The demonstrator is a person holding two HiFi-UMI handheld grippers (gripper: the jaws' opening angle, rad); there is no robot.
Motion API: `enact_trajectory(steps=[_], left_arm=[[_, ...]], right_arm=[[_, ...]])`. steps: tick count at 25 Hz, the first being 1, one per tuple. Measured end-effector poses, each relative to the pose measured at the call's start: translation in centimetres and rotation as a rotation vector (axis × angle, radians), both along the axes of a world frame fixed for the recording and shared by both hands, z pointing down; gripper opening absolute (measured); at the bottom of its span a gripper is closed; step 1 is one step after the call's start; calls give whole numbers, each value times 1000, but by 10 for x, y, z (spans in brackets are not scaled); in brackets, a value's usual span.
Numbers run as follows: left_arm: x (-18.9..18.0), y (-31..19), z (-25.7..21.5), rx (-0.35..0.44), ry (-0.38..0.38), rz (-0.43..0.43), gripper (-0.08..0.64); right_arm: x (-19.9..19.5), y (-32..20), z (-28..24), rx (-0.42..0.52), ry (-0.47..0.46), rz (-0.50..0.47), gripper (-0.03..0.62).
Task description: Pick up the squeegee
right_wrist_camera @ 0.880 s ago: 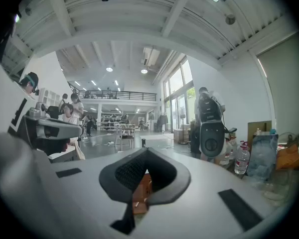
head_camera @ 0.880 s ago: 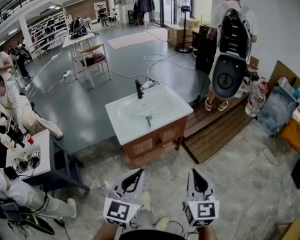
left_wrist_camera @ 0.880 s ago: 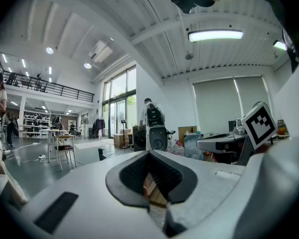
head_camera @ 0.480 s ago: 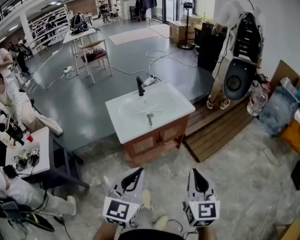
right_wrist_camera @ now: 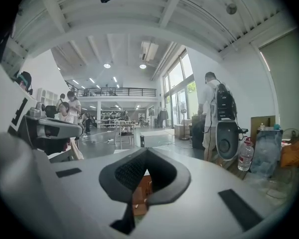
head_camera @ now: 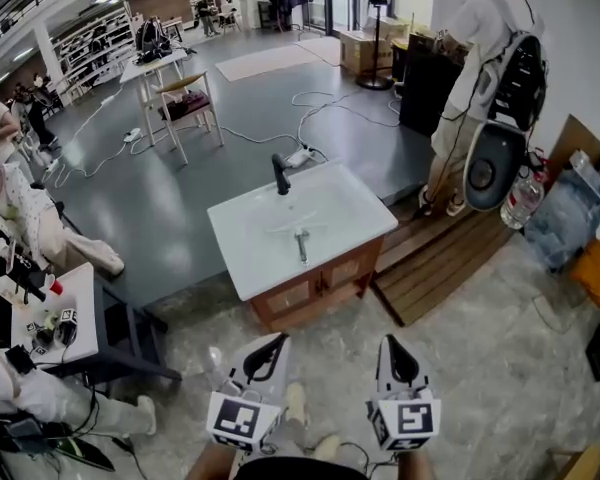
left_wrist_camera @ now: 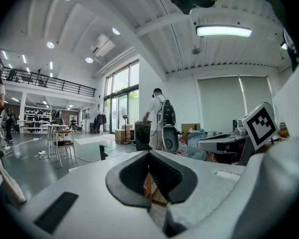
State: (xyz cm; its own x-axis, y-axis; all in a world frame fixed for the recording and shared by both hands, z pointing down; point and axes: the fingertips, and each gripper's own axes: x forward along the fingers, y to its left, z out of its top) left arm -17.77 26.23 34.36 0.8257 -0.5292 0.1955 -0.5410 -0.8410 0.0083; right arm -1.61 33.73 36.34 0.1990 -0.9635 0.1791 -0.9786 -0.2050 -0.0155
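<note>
Squeegee [head_camera: 300,245] inside white sink [head_camera: 248,236]

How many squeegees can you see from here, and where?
1. The squeegee lies in the basin of the white sink, on the near side of the black faucet. Others could be hidden elsewhere in the cluttered room.

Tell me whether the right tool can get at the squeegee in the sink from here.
Probably not yet. The right tool is shut near the body, and floor separates it from the sink where the squeegee lies. Nothing blocks the way; stepping closer should do.
</note>
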Motion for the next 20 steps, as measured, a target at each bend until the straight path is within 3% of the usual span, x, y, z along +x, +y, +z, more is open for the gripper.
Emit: enact_trajectory(steps=[4,8,20], left_arm=[[11,-41,-4,35,27,-2,2],[18,-77,-3,-3,1,-1,2],[25,-190,1,-11,19,30,2]], right_arm=[[11,-37,6,-25,12,-3,-3],[17,-77,-2,-13,11,-4,-2],[24,-186,0,-24,22,26,-3]])
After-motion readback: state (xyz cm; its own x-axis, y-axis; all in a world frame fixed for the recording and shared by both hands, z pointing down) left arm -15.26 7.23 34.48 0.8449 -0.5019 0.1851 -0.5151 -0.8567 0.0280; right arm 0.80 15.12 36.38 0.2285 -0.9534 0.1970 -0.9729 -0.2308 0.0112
